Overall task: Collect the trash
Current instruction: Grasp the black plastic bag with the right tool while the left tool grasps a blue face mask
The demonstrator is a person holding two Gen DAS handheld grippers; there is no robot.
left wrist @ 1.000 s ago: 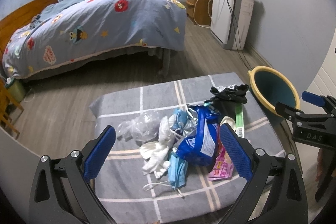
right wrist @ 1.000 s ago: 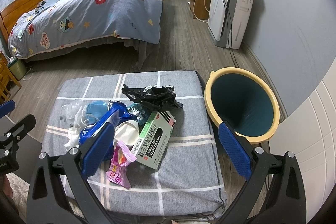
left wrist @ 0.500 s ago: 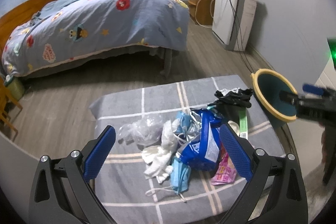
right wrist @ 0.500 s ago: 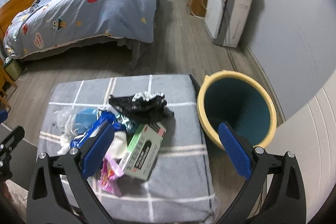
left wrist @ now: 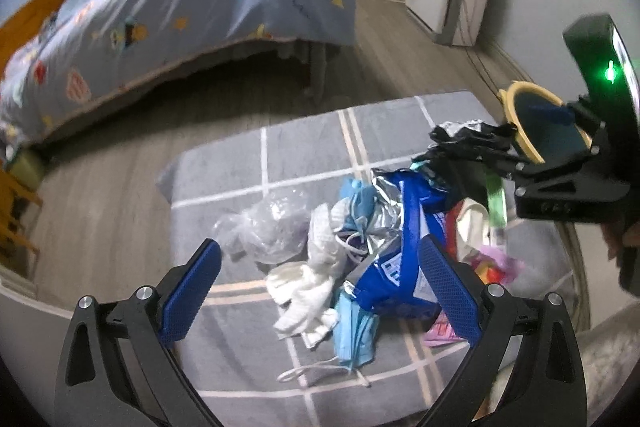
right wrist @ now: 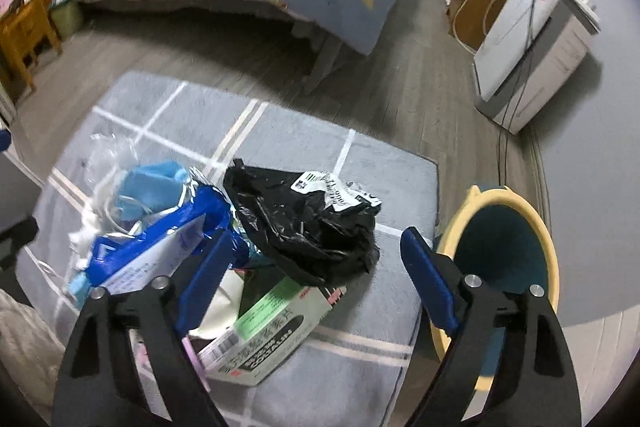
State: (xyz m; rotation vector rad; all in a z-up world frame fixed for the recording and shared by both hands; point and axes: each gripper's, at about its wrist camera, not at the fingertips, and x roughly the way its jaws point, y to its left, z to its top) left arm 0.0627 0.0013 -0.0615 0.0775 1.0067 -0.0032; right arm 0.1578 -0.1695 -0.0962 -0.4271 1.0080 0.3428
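1. The heap of trash lies on a grey plaid cushion (left wrist: 304, 147), and much of it is buried: the pink wrapper (left wrist: 492, 263) shows only at the heap's edge, blurred, and its print cannot be read.
2. In the right wrist view the black plastic bag (right wrist: 308, 223) lies on top of the green-and-white medicine box (right wrist: 272, 327), covering the box's far end (the box's near end and barcode show).
3. The yellow-rimmed bin (right wrist: 508, 239) stands just beside the cushion, past the black bag; its lower part is cut off behind the right gripper's (right wrist: 312, 283) frame.
4. The right gripper's jaws stand spread wide with nothing between them touching; the black bag and the box lie in the gap ahead, with the blue wet-wipe pack (right wrist: 152, 247) partly behind one finger.
5. The left gripper (left wrist: 320, 291) is also spread apart and holds nothing. Ahead of it, on the side of the black bag away from the bin, lie the white gloves (left wrist: 308, 291), a blue face mask (left wrist: 356, 331), the blue pack and a crumpled clear bag (left wrist: 268, 227).
6. From the left wrist, the right gripper's body hides part of the bin.
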